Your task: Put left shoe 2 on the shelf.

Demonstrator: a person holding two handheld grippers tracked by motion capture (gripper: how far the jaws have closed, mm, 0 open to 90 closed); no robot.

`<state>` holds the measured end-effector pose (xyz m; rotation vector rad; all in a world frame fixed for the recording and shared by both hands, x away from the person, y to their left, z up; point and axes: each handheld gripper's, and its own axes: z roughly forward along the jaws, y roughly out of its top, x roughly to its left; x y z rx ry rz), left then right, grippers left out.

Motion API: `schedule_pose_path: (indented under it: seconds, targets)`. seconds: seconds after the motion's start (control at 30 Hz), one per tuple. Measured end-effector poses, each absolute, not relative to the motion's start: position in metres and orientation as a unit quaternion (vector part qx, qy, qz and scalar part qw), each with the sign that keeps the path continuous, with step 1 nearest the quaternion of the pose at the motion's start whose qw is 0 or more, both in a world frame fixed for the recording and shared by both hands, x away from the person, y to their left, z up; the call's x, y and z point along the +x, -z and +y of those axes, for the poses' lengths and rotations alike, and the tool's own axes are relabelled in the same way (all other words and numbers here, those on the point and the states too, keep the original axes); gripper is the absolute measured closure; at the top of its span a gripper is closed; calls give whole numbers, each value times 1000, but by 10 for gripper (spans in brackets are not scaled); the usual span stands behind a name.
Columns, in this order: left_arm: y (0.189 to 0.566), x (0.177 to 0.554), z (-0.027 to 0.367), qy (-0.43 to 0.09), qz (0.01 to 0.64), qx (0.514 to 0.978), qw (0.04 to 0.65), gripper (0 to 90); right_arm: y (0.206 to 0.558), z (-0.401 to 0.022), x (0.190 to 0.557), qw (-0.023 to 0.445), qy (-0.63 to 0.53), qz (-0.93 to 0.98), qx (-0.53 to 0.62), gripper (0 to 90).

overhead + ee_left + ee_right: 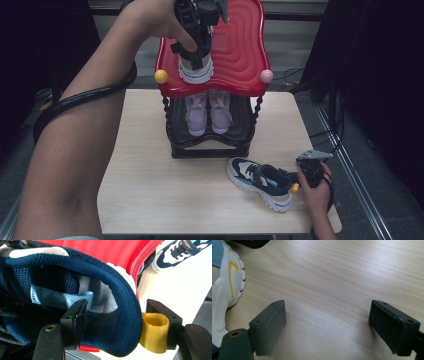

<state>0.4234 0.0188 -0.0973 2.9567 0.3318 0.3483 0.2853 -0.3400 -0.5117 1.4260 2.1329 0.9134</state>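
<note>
Work in hand: setting a pair of navy shoes on the red top shelf of a small rack
Left gripper: held over the top shelf, jaws straddling the heel collar of the shoe below it; one jaw inside the collar, the other outside against the yellow loop
Left jaws: part open, with slack showing beside the collar, so the grip looks released rather than pinching
Shoe on shelf: directly under the left gripper, standing at the shelf's front edge by the yellow knob
Right gripper: low over the table, jaws wide apart with nothing between them
Second shoe: on the table just left of the right gripper, its heel nearest the jaws
Lower shelf: pink shoes fill it, well below the left gripper
Risk, top shelf: the shoe sits near the rippled front lip; lifting the inner jaw out could snag the collar or loop and tip it off
Risk, table: a shallow bite on the second shoe's heel may slip during the lift
</note>
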Motion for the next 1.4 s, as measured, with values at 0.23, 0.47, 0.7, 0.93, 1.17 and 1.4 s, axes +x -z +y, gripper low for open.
schedule_pose_path:
  seconds: [0.23,0.47,0.7,0.93,1.17,1.4]
  targets:
    - [94,422,20,-112,122,983,79,320,512,-340,285,208,-328,766,512,140]
    - [87,419,22,-108,135,981,89,301,512,-340,285,208,-328,767,511,140]
    - [83,416,27,-97,146,980,94,280,512,-340,285,208,-328,766,512,140]
    - [78,412,33,-97,159,979,87,256,512,-340,285,208,-328,766,512,140]
    - [78,410,43,-95,175,976,92,247,512,-340,285,208,-328,766,512,140]
    - [82,407,55,-87,182,975,89,252,512,-340,285,207,-328,766,512,140]
